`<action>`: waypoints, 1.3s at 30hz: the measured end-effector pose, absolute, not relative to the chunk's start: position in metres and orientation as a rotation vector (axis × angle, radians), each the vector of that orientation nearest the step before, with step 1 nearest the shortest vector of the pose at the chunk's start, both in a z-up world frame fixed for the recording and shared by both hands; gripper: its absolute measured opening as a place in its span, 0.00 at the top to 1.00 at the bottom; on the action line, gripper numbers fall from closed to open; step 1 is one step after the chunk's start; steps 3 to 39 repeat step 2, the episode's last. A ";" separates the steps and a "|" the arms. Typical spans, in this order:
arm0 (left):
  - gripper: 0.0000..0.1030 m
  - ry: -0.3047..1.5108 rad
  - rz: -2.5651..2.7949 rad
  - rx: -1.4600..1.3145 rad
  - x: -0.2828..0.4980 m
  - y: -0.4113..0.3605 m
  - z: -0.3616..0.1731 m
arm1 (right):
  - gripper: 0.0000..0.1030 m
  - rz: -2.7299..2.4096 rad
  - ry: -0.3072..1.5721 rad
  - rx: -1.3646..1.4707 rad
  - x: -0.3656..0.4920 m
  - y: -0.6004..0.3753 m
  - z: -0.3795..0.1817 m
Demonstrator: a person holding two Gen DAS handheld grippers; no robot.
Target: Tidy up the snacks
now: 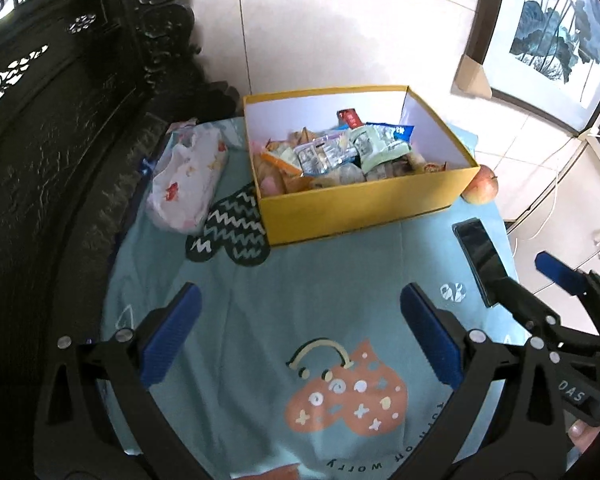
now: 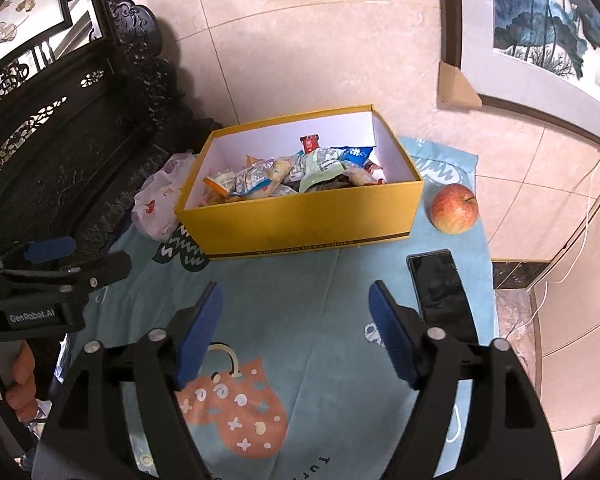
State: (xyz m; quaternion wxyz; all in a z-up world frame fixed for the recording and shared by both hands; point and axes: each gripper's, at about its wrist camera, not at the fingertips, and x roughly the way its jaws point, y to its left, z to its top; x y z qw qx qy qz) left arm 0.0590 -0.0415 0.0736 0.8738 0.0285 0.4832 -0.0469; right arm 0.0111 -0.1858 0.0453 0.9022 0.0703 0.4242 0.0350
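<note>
A yellow cardboard box stands on a light blue cloth and holds several wrapped snacks. My left gripper hangs above the cloth, short of the box, open with nothing between its blue pads. My right gripper is likewise open and empty, a little nearer than the box front. In the left wrist view the right gripper shows at the right edge; in the right wrist view the left gripper shows at the left, with a hand under it.
A white plastic bag lies left of the box. A red apple sits right of it. A black phone lies near the cloth's right edge. Dark carved furniture stands left; a framed painting leans at back right.
</note>
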 end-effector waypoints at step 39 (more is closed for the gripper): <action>0.02 1.015 -0.103 0.061 0.055 -0.043 0.074 | 0.17 0.069 0.873 0.140 0.007 -0.185 0.047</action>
